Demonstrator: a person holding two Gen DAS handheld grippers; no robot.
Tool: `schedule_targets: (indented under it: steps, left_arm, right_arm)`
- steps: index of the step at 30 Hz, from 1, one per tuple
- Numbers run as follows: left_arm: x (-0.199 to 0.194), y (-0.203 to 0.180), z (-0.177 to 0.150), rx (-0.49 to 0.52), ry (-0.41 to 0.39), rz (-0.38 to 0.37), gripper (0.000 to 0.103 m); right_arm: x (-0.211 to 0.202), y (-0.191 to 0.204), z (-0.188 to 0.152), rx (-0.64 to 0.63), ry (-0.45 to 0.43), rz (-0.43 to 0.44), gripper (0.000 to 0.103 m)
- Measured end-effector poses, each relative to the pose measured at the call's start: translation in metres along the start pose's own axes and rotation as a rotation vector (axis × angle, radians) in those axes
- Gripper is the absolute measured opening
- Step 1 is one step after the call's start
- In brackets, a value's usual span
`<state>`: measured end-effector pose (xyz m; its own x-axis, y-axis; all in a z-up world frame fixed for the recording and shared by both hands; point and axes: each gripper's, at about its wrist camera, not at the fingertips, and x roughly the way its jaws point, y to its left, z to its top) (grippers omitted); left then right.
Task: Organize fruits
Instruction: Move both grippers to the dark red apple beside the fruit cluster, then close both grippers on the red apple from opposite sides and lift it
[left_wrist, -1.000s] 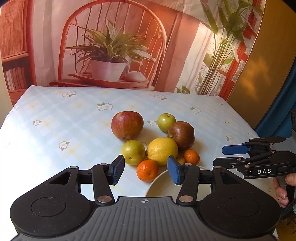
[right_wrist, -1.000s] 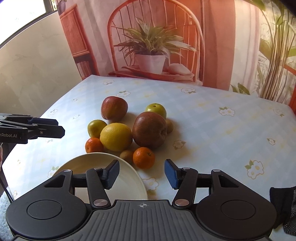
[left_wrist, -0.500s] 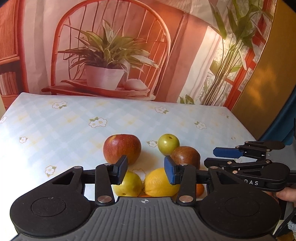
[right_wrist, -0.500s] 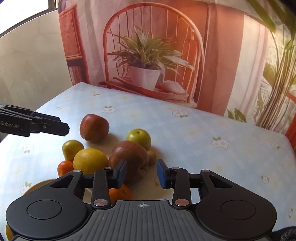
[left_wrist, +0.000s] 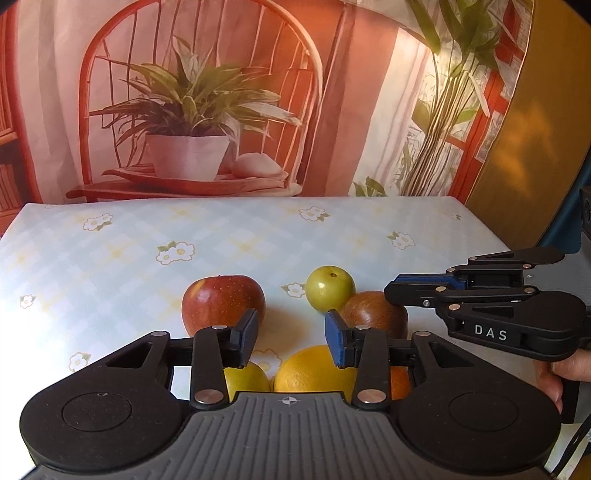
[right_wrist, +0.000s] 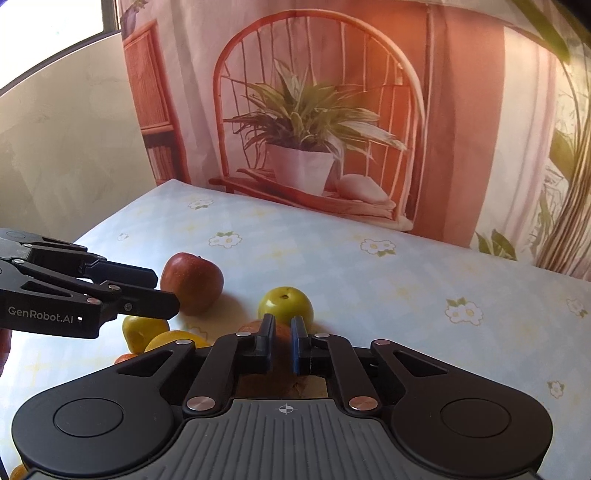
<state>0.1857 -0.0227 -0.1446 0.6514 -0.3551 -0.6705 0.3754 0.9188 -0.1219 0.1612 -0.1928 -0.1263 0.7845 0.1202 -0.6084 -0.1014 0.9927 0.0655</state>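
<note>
A pile of fruit lies on the flowered tablecloth (left_wrist: 110, 251). A red apple (left_wrist: 221, 302) is at the left, a green round fruit (left_wrist: 330, 292) behind, a dark brown-red apple (left_wrist: 373, 314) at the right, a yellow citrus (left_wrist: 310, 373) and a smaller yellow-green fruit (left_wrist: 245, 378) in front. My left gripper (left_wrist: 290, 341) is open above the yellow fruits, empty. My right gripper (right_wrist: 282, 341) has its jaws nearly closed, just above the dark apple (right_wrist: 280, 330), gripping nothing I can see. The red apple (right_wrist: 192, 282) and green fruit (right_wrist: 286, 304) show beyond it.
A small orange (left_wrist: 400, 382) sits low at the right of the pile, mostly hidden by my left gripper. A printed backdrop with a chair and potted plant (left_wrist: 192, 110) stands behind the table's far edge. The table's right edge (left_wrist: 491, 232) is near.
Both grippers moved forward and lower over the fruit pile; the plate dropped out of view. The right gripper's jaws narrowed from wide open to nearly closed. The left stayed open.
</note>
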Motion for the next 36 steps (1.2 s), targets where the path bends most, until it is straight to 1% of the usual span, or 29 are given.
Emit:
schedule_targets:
  steps: [1,4,6,8,9,10,11,12,14,15,16,19,22,24,26,30,33,36]
  left_arm:
    - [0.0,-0.001,0.001,0.005,-0.002,0.0,0.053]
    - [0.001,-0.005,0.004,0.014,-0.017,-0.019,0.061]
    - [0.003,-0.011,0.006,0.027,-0.019,-0.027,0.064]
    - [0.005,-0.018,0.008,0.046,-0.028,-0.049,0.064]
    - [0.007,-0.021,0.009,0.057,-0.019,-0.051,0.063]
    - [0.01,-0.026,0.009,0.068,-0.002,-0.048,0.055]
    - [0.014,-0.029,0.01,0.075,0.006,-0.054,0.05]
    - [0.019,-0.03,0.011,0.075,0.013,-0.072,0.044]
    - [0.031,-0.031,0.012,0.038,0.045,-0.111,0.035]
    - [0.038,-0.031,0.013,0.017,0.067,-0.132,0.026]
    - [0.042,-0.032,0.013,0.004,0.078,-0.146,0.022]
    - [0.049,-0.04,0.013,0.03,0.097,-0.147,0.022]
    - [0.051,-0.047,0.012,0.053,0.102,-0.171,0.022]
    - [0.052,-0.052,0.013,0.063,0.101,-0.174,0.022]
    - [0.054,-0.056,0.016,0.074,0.102,-0.181,0.022]
    - [0.056,-0.064,0.018,0.092,0.104,-0.211,0.022]
    - [0.059,-0.065,0.017,0.081,0.101,-0.225,0.025]
    - [0.062,-0.06,0.016,0.031,0.112,-0.26,0.03]
  right_arm:
    - [-0.003,-0.005,-0.003,0.016,-0.002,-0.006,0.008]
    - [-0.009,-0.018,-0.011,0.056,-0.002,-0.022,0.008]
    - [-0.011,-0.025,-0.017,0.077,0.002,-0.036,0.008]
    - [-0.01,-0.033,-0.025,0.102,0.021,-0.044,0.008]
    - [-0.009,-0.036,-0.029,0.117,0.023,-0.047,0.008]
    - [-0.01,-0.038,-0.033,0.129,0.015,-0.048,0.008]
    - [-0.011,-0.039,-0.035,0.134,0.01,-0.048,0.008]
    - [-0.011,-0.039,-0.037,0.135,0.012,-0.05,0.008]
    - [-0.009,-0.04,-0.04,0.134,0.03,-0.045,0.008]
    - [-0.008,-0.04,-0.04,0.133,0.035,-0.046,0.008]
    - [-0.008,-0.04,-0.041,0.131,0.038,-0.045,0.008]
    - [-0.01,-0.042,-0.042,0.127,0.041,-0.048,0.008]
    - [-0.01,-0.044,-0.044,0.119,0.05,-0.048,0.009]
    - [-0.009,-0.044,-0.046,0.097,0.064,-0.056,0.012]
    - [-0.009,-0.042,-0.049,0.066,0.076,-0.07,0.02]
    - [-0.01,-0.038,-0.052,0.004,0.087,-0.092,0.026]
    - [-0.009,-0.037,-0.052,-0.03,0.093,-0.101,0.028]
    - [-0.011,-0.036,-0.052,-0.069,0.098,-0.095,0.032]
